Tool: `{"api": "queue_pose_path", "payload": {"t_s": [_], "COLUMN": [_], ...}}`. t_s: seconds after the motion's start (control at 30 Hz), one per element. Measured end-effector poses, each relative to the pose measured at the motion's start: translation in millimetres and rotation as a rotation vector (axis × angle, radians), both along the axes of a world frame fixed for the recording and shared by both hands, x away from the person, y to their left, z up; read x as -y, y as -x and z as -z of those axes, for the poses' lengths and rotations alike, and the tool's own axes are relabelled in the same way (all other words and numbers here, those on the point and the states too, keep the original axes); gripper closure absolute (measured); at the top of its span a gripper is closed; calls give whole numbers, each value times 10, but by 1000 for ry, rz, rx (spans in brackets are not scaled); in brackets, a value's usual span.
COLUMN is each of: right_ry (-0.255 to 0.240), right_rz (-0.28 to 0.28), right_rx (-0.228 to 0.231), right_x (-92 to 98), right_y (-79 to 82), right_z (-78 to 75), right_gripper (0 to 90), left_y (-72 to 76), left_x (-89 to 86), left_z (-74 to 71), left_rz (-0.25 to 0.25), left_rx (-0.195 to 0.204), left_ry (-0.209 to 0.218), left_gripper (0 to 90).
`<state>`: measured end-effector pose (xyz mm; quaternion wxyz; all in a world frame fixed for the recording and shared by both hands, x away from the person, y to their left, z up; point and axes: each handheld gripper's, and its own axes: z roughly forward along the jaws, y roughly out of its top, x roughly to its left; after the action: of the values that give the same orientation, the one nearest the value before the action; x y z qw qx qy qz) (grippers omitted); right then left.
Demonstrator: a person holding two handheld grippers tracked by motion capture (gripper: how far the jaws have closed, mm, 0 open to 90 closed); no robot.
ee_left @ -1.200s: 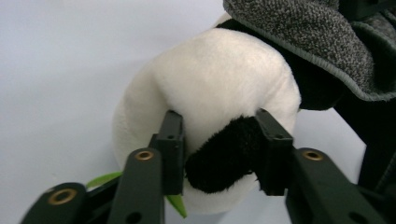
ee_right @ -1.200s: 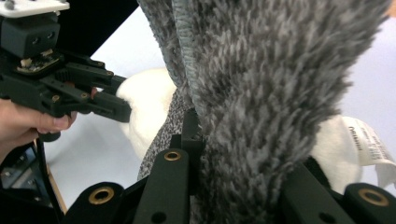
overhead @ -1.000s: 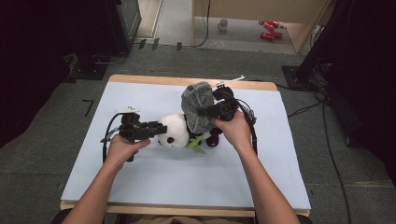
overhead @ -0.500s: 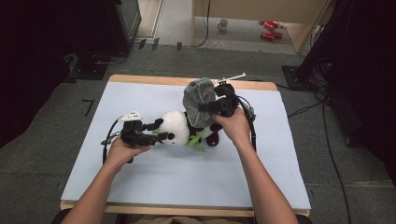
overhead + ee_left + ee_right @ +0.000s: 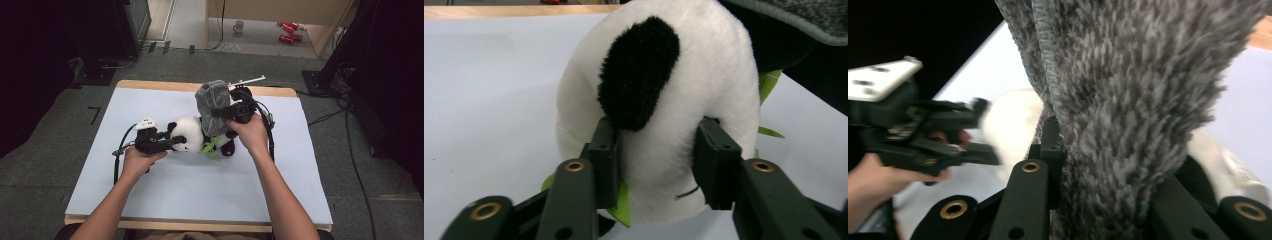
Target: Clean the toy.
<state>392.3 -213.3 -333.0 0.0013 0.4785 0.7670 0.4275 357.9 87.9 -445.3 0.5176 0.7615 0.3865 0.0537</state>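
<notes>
— High view first: what differs from a second ago?

— The left gripper [image 5: 172, 142] has just been closing its jaws, and they now pinch the head of the black-and-white plush panda [image 5: 190, 134], which lies on its side at the middle of the pale blue table mat [image 5: 165, 190]. Earlier they stood wider, just left of the head.

— And the right gripper [image 5: 216, 114]?

— Clamped narrow on the shaggy grey fabric piece [image 5: 211, 100], held upright over the panda's body, slightly farther back than before.

— Any writing?

— None readable.
</notes>
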Motion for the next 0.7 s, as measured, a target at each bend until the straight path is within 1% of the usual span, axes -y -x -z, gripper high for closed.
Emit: {"api": "queue_pose_path", "payload": {"t_s": [0.03, 0.1, 0.13, 0.2, 0.23, 0.33, 0.4, 0.47, 0.53, 0.57, 0.67, 0.7], "right_ry": [-15, -25, -25, -16, -19, -12, -33, -33, -17, 1, 107, 129], "right_rz": [-17, -36, -56, -76, -85, -120, -145, -166, -184, -194, -188, -181], "right_rx": [1, 9, 20, 25, 27, 20, -6, -19, -26, -23, 0, 10], "right_x": [-30, -93, -157, -238, -271, -414, -505, -605, -707, -755, -856, -857], "right_y": [21, 52, 77, 107, 114, 135, 140, 145, 151, 152, 147, 135], "right_z": [-36, -82, -110, -132, -131, -93, -45, 13, 83, 124, 244, 278], "right_gripper": [781, 781, 781, 781, 781, 780, 781, 781, 781, 780, 779, 779], "left_y": [-3, -6, -6, -3, 0, -1, -2, -2, 2, 4, 2, -3], "left_x": [0, 1, 1, 1, 3, 4, 6, 9, 12, 15, 11, 4], "left_z": [-6, -20, -24, -41, -46, -54, -59, -67, -80, -87, -89, -83], "left_rz": [-4, -7, -6, -1, -1, -3, -5, -4, -1, 0, -6, -9], "left_rx": [-12, -25, -26, -35, -39, -48, -58, -67, -75, -80, -102, -111], "left_ry": [2, 10, 9, 7, 8, 15, 20, 22, 26, 26, 19, 19], "left_gripper": [644, 656, 661, 663, 663, 662, 663, 665, 670, 674, 680, 681]}}
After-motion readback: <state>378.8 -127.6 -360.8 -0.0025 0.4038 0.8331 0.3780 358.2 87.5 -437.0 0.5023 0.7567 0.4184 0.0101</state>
